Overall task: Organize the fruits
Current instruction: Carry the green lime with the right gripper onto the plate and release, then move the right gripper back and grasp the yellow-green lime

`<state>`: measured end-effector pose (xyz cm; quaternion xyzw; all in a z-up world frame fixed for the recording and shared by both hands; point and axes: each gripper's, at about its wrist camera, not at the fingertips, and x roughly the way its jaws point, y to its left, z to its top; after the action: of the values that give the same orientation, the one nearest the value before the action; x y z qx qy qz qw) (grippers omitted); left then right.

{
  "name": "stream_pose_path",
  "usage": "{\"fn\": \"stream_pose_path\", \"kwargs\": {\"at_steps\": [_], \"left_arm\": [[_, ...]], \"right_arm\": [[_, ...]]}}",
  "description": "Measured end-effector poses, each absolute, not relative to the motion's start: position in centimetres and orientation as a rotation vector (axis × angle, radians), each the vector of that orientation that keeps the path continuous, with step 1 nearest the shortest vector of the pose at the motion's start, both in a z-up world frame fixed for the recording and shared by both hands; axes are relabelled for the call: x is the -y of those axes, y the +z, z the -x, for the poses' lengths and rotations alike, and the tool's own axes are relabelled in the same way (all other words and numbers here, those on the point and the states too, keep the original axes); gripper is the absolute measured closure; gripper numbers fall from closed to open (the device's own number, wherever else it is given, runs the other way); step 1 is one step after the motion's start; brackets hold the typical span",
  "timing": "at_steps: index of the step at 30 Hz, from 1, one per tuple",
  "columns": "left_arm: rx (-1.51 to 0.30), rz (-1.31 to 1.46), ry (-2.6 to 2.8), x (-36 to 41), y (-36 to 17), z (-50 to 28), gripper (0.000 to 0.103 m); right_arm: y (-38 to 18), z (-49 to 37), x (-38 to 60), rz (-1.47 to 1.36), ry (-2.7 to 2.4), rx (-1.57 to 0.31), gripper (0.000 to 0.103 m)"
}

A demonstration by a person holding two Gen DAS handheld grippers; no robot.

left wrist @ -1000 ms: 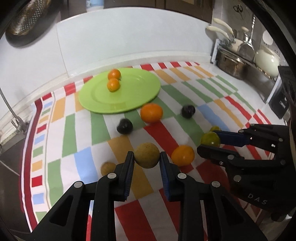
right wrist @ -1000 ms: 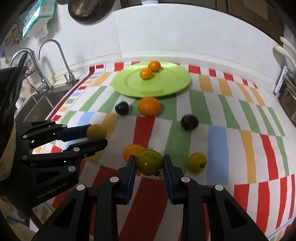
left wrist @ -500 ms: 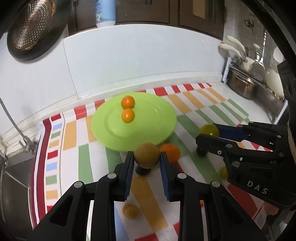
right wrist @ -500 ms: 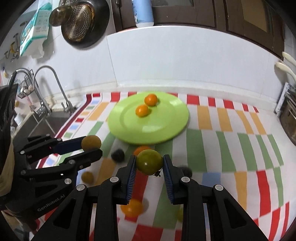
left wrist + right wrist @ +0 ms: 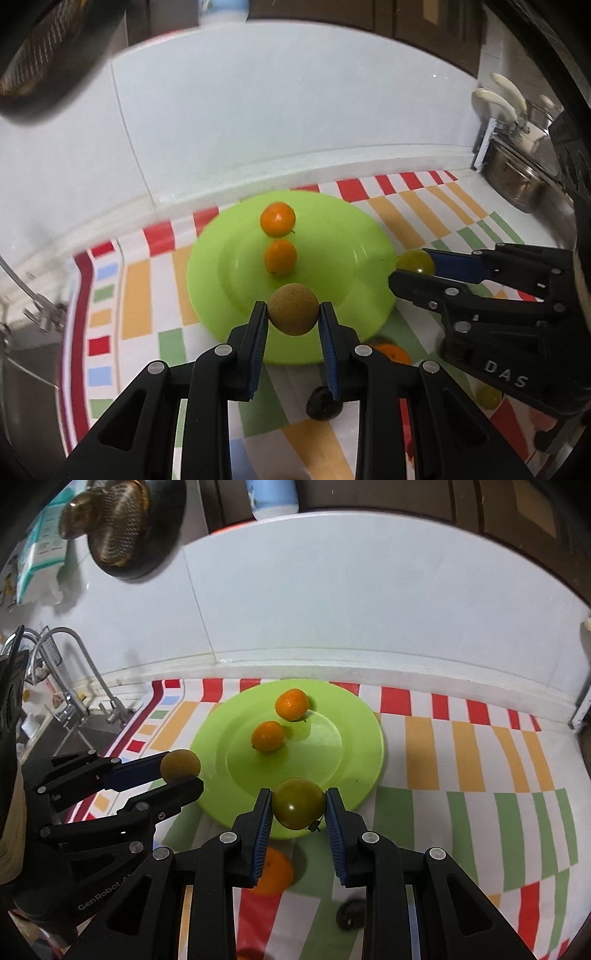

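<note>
Left wrist view: our left gripper (image 5: 293,314) pinches brown fruit (image 5: 293,308) above near rim of green plate (image 5: 347,236); two oranges (image 5: 277,218) already rest there. Risk: release from height, round fruit rolls off onto striped cloth (image 5: 136,291).

Right wrist view: our right gripper (image 5: 299,806) clamps green fruit (image 5: 298,803) over plate (image 5: 354,746) edge, left gripper (image 5: 181,773) just beside. Risk: claws collide, fruit knocks oranges.

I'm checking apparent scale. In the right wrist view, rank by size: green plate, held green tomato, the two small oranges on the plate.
1. Green plate
2. Green tomato, though it is nearest the camera
3. The two small oranges look alike
</note>
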<state>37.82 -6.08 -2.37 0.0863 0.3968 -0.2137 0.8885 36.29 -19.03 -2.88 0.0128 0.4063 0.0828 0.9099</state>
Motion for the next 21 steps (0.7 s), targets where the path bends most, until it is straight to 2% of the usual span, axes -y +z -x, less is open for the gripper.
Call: {"fn": "stream_pose_path", "kwargs": {"at_steps": [11,13,15,17,21], "left_arm": [[-0.883,-0.154,-0.412,6.0,-4.2,-40.2,0.075],[-0.878,-0.156,-0.402,6.0,-4.1,-40.3,0.067],[-0.869,-0.165,-0.379,5.8,-3.9,-40.1,0.064],[-0.866,-0.176,-0.355,5.5,-3.6,-39.8,0.064],[-0.847,-0.194,-0.323,5.1,-2.7,-38.6,0.061]], "right_arm": [[-5.1,-40.0,18.7,-0.033,0.185,-0.910,0.074],[-5.1,-40.2,18.7,-0.039,0.190,-0.911,0.073],[-5.0,-40.3,18.7,-0.032,0.182,-0.906,0.072],[-4.7,-40.2,18.8,-0.028,0.165,-0.902,0.059],[-3.6,-39.1,19.1,-0.019,0.146,-0.864,0.057]]}}
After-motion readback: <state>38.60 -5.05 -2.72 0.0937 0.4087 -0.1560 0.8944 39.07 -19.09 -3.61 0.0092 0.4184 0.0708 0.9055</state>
